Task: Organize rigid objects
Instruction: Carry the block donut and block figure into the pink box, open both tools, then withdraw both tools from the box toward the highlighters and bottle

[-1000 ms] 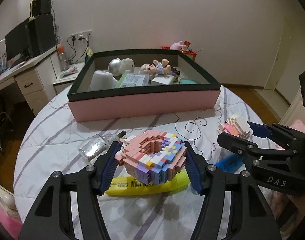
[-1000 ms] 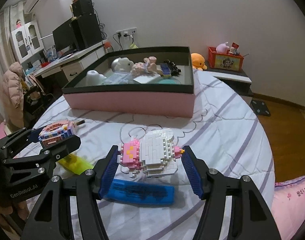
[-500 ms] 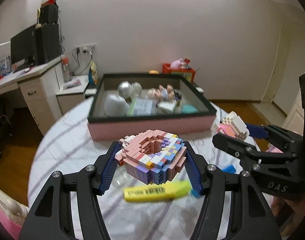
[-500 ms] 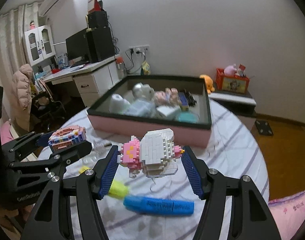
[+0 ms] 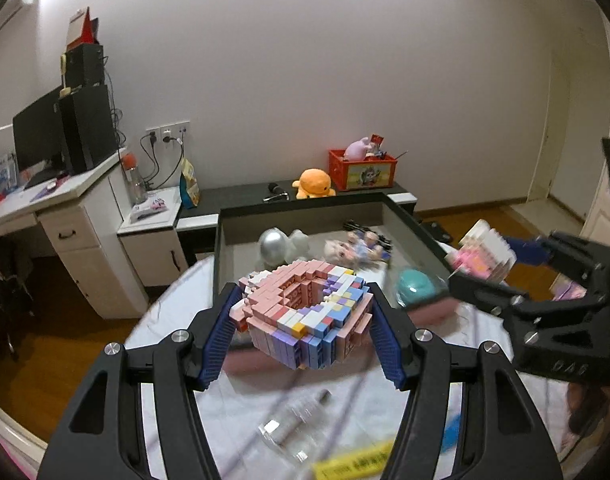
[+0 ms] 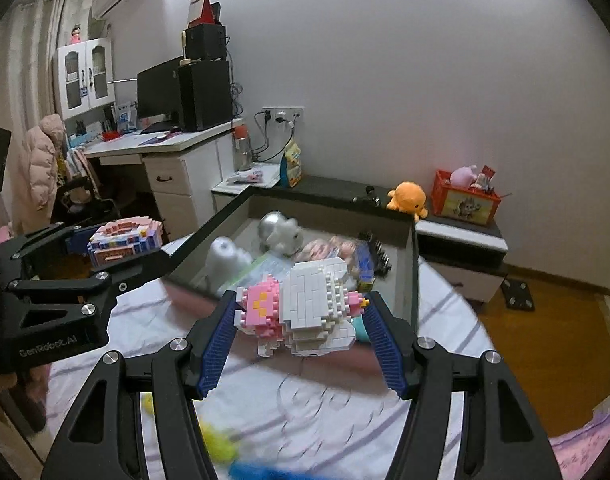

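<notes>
Pink brick ring [image 5: 305, 316], white-pink brick figure [image 6: 305, 308], aloft

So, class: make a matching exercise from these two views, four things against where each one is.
Things:
1. ring model
2. white model
3. silver ball
4. clear bottle

Places:
A. lying on the table
B. in the right gripper
C. inside the box
D. in the left gripper

Pairs: 1-D, 2-B, 3-C, 4-A

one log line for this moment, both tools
left tool: shut on pink block ring | right tool: shut on white block figure | both above table, near box
</notes>
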`<action>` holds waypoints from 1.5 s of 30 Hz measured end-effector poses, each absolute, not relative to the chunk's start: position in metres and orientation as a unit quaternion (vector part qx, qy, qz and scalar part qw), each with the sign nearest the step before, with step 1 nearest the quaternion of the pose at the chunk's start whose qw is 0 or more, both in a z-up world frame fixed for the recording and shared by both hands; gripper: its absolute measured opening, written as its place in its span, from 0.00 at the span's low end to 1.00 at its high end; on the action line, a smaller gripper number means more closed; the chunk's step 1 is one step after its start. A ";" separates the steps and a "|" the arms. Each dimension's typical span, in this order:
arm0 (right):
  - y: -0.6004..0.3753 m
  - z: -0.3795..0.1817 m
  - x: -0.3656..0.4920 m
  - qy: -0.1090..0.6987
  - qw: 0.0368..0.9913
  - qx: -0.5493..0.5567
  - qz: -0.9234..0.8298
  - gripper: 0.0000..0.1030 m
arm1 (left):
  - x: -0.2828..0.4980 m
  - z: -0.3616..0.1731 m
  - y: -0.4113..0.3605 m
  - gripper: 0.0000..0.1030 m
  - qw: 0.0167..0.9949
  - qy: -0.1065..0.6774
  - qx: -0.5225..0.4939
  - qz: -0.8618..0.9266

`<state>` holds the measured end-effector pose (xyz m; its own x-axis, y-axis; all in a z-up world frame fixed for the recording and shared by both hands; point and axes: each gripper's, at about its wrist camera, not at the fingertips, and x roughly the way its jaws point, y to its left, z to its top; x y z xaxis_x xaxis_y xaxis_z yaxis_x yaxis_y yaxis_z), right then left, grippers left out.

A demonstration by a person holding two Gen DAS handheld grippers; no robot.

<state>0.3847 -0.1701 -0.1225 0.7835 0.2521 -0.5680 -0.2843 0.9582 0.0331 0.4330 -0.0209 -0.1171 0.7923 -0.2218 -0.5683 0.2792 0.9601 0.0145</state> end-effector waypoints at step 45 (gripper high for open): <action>-0.192 -0.176 0.506 0.342 0.933 -0.090 0.070 0.77 | 0.572 -0.174 -0.010 0.97 0.910 0.383 0.017 -0.158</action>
<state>0.5063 -0.1915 -0.1760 0.7567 0.0696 -0.6501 -0.1926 0.9739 -0.1199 0.5722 -0.0105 -0.1742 0.6561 -0.2747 -0.7029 0.3009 0.9494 -0.0901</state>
